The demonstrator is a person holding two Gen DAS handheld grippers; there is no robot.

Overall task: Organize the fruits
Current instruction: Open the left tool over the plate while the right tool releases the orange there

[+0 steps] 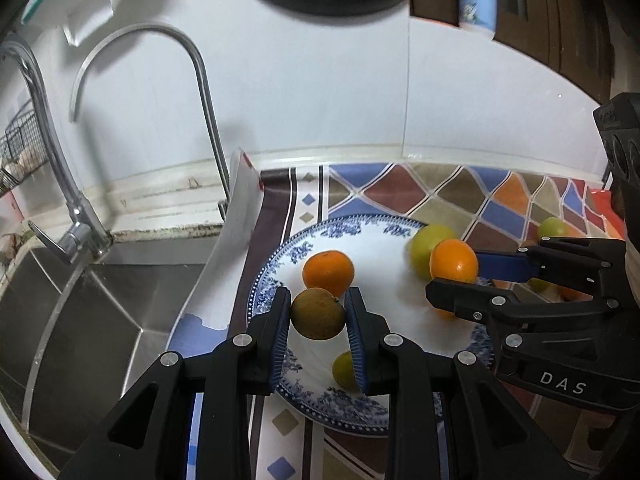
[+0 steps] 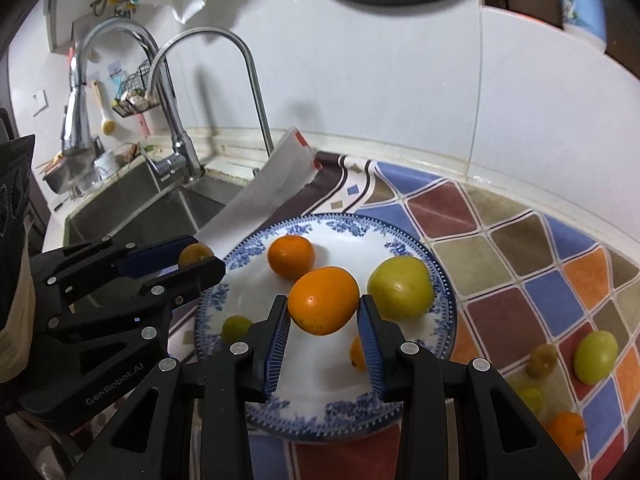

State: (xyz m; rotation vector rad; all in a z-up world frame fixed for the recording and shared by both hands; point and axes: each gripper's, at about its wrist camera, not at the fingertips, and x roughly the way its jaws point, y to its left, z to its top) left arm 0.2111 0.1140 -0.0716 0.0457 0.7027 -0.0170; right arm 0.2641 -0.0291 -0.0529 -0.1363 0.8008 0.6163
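Observation:
A blue-and-white plate (image 1: 262, 292) (image 2: 442, 280) lies on a patterned mat. My left gripper (image 1: 318, 300) (image 2: 204, 256) is shut on a brownish-green fruit (image 1: 318, 314) (image 2: 195, 253), held over the plate's left edge. To its right, my right gripper (image 2: 324, 304) (image 1: 456, 276) is shut on an orange (image 2: 324, 300) (image 1: 454, 266) above the plate. On the plate rest another orange (image 1: 328, 272) (image 2: 291, 257), a large green fruit (image 2: 400, 286) (image 1: 424, 244), a small green fruit (image 1: 345, 370) (image 2: 236, 328) and a small orange one (image 2: 357, 354), partly hidden by a finger.
Several fruits lie on the mat (image 2: 500, 248) to the right of the plate, among them a green one (image 2: 596, 356) and an orange one (image 2: 566, 432). A steel sink (image 1: 100, 312) with two faucets (image 1: 200, 80) is on the left. A white sheet (image 2: 272, 188) leans at the sink's edge.

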